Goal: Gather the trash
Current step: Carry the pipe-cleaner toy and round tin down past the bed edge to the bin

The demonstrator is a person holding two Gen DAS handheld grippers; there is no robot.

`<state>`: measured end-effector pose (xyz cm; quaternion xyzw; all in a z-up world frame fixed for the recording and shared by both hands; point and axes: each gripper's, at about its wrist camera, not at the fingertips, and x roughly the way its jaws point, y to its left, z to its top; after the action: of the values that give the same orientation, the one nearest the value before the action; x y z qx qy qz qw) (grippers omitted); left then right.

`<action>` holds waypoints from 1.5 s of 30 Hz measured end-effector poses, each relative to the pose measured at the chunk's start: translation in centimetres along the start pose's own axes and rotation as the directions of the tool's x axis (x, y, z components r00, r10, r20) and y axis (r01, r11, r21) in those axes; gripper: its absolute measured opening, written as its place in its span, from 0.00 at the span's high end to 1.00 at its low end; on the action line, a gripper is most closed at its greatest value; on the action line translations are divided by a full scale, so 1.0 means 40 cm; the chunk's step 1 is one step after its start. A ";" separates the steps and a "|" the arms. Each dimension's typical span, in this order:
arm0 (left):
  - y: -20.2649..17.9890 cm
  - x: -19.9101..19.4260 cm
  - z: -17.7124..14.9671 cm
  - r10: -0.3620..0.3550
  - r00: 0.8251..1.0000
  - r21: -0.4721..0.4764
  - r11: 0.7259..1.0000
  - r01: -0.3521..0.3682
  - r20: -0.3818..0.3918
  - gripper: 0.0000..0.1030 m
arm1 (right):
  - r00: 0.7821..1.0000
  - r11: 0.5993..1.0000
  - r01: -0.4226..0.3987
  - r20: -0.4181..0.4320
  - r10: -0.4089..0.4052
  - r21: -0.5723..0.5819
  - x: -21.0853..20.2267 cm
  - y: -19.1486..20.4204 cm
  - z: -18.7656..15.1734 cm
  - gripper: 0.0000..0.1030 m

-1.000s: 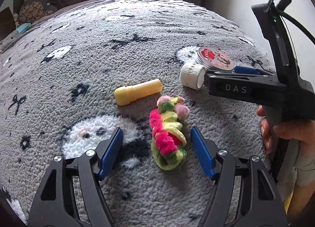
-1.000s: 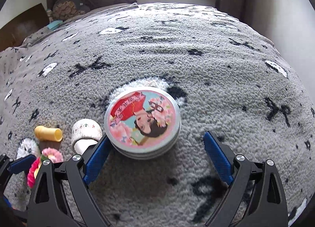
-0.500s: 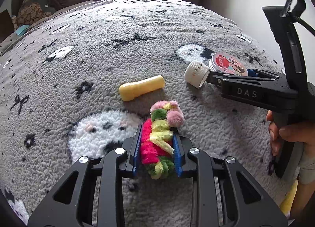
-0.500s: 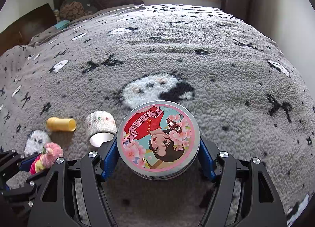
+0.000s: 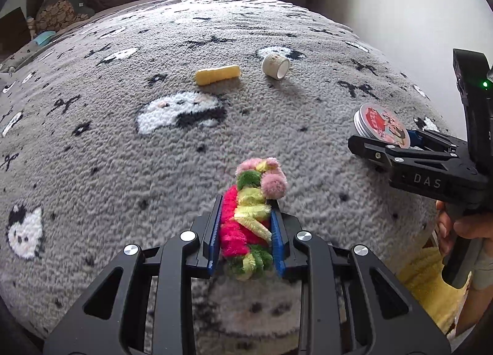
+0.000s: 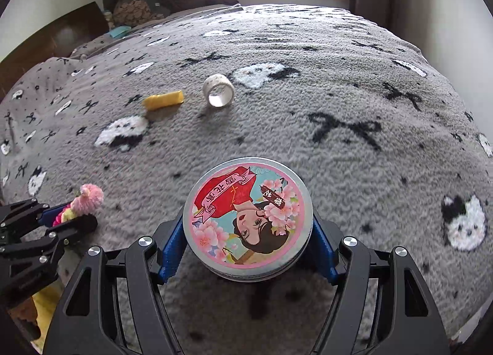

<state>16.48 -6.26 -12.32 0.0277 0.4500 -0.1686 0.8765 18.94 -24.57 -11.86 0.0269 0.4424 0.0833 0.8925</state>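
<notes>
Lifted clear of the grey patterned fleece blanket (image 5: pixel 92 151) since a moment ago, the fuzzy pink-yellow-green pipe-cleaner bundle (image 5: pixel 246 225) is held clamped in the left gripper (image 5: pixel 245 238) and the round illustrated metal tin (image 6: pixel 248 221) in the right gripper (image 6: pixel 246 241), while the yellow plastic tube (image 5: pixel 218 74) and white ribbed bottle cap (image 5: pixel 275 63) are left far behind, uncollected.

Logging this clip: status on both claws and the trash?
Left claw shut on pipe-cleaner bundle. Right claw shut on round tin. Yellow tube, tape roll on blanket.

A bed (image 5: pixel 129 170) is carrying everything, spreading a grey fleecy blanket (image 6: pixel 354 102) patterned with black bows and white cat faces. A yellow tube (image 5: pixel 218 75) is lying on its side on the blanket, and just beside it, to its right, a small white ribbed cap (image 5: pixel 275 62) is resting with its opening tilted toward the cameras.
</notes>
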 end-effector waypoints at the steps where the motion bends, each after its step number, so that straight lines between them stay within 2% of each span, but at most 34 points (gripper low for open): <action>1: -0.004 -0.013 -0.016 0.001 1.000 0.000 1.000 -0.001 0.003 0.75 | 1.000 1.000 -0.004 0.001 0.004 -0.001 -0.015 0.006 -0.017 0.32; 13: -0.044 -0.165 -0.202 -0.004 0.998 -0.010 1.000 0.005 0.055 0.75 | 0.997 0.999 -0.044 0.061 0.045 -0.010 -0.209 0.068 -0.232 0.32; 19: -0.056 -0.213 -0.282 -0.018 0.998 -0.029 0.999 0.020 0.063 0.75 | 0.997 0.998 -0.054 0.055 0.055 -0.025 -0.254 0.094 -0.317 0.32; 23: -0.060 -0.227 -0.332 -0.015 0.999 -0.029 0.999 0.016 0.051 0.75 | 0.998 0.997 -0.067 0.020 0.068 -0.035 -0.253 0.111 -0.364 0.32; 35: -0.026 -0.150 -0.463 -0.013 0.995 -0.059 0.998 0.007 -0.098 0.75 | 0.983 0.992 -0.122 -0.138 0.120 -0.010 -0.158 0.140 -0.468 0.32; 40: -0.021 -0.095 -0.516 -0.020 0.984 -0.063 0.998 0.009 -0.178 0.75 | 0.970 0.990 -0.139 -0.202 0.136 0.001 -0.110 0.150 -0.501 0.32; 45: -0.015 -0.033 -0.575 -0.038 0.963 -0.081 0.997 0.017 -0.266 0.75 | 0.952 0.987 -0.159 -0.262 0.158 0.019 -0.067 0.157 -0.528 0.32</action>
<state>-2.33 -1.86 -24.85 0.0098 0.5705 -0.1580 0.8059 -0.19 -19.39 -21.82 0.0501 0.5529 0.1578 0.8166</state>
